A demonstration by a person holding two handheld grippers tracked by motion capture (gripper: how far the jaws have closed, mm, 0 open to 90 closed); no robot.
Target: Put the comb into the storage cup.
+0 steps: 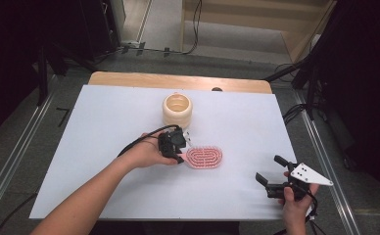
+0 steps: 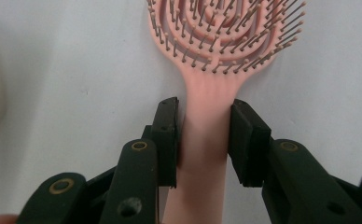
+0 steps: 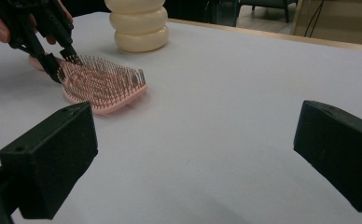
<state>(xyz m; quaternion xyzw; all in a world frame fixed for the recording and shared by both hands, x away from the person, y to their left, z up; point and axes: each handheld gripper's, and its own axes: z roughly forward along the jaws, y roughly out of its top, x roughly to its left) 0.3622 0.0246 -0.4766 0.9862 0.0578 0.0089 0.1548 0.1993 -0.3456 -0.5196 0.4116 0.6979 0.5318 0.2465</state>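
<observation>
White table [image 1: 105, 147] | left gripper [image 2: 203, 135] clamps pink hairbrush [image 2: 206, 140] (by handle) — right gripper [image 1: 268, 171] open

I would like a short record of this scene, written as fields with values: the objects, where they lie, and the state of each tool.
object in hand: pink plastic hairbrush, lying on the table with bristles up
left tool: shut on the hairbrush handle, pads on both sides
right tool: open, holding nothing, near the right front edge
other object: cream ribbed round container, standing behind the hairbrush, apart from it
surface: white table cover
</observation>
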